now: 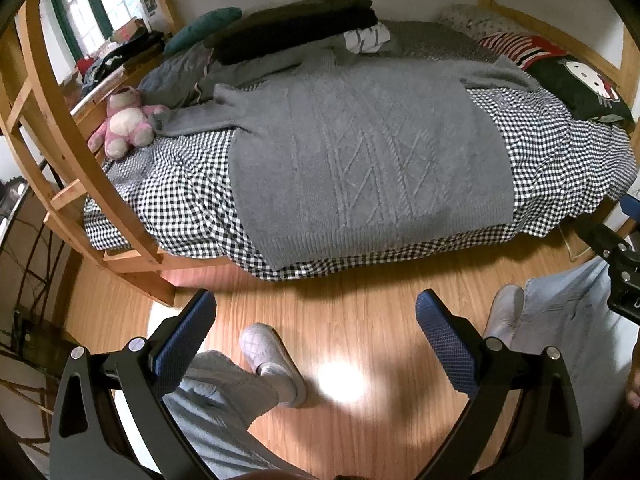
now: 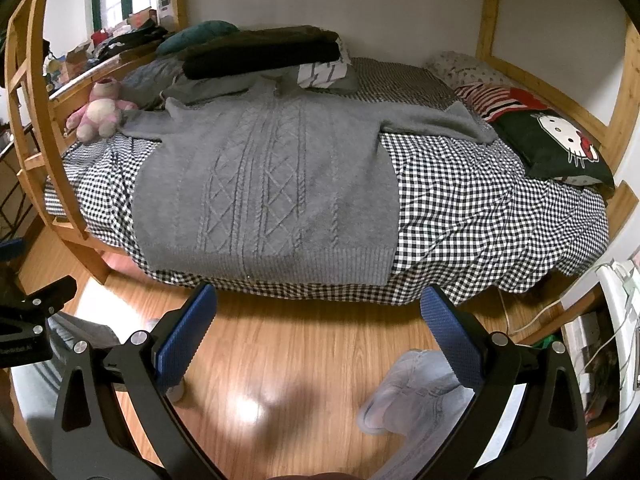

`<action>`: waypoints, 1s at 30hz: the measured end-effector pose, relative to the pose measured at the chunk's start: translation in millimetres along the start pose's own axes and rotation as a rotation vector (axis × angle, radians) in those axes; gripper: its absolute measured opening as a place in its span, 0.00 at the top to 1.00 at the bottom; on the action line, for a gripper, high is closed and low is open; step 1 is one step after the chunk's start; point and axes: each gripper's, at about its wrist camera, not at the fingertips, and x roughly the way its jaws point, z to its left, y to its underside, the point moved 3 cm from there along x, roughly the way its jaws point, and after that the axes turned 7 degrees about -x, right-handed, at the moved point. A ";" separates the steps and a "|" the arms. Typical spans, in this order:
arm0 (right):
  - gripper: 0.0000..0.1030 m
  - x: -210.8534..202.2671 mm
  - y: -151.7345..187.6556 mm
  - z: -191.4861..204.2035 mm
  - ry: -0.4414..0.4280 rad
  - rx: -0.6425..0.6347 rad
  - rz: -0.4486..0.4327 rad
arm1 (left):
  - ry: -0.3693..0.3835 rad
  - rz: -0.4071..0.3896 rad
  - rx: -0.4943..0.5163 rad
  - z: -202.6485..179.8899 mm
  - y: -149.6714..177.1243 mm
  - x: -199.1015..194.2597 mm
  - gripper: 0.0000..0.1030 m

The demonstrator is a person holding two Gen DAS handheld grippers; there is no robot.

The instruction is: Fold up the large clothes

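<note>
Blue textured pads on your left gripper (image 1: 316, 336) stand wide apart with nothing between them, poised over the wood floor (image 1: 360, 304); your right gripper (image 2: 318, 332) is spread just as wide and equally empty. Ahead of both, the grey cable-knit sweater (image 1: 372, 152) lies flat on the gingham bedsheet (image 1: 180, 196), hem at the bed's near edge. Only your right view shows the white cable (image 2: 536, 316) by the bed.
</note>
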 end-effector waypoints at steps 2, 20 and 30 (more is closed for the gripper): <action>0.03 4.7 0.3 -0.1 -0.002 -0.001 0.008 | -0.004 0.007 -0.001 0.9 -0.4 4.1 0.05; 0.03 48.5 -35.1 -19.6 0.004 -0.006 0.032 | -0.003 0.022 -0.022 -6.3 -40.6 33.9 0.05; 0.03 87.7 -71.4 -30.7 -0.012 -0.019 0.040 | -0.016 0.041 -0.036 -18.0 -78.8 67.9 0.05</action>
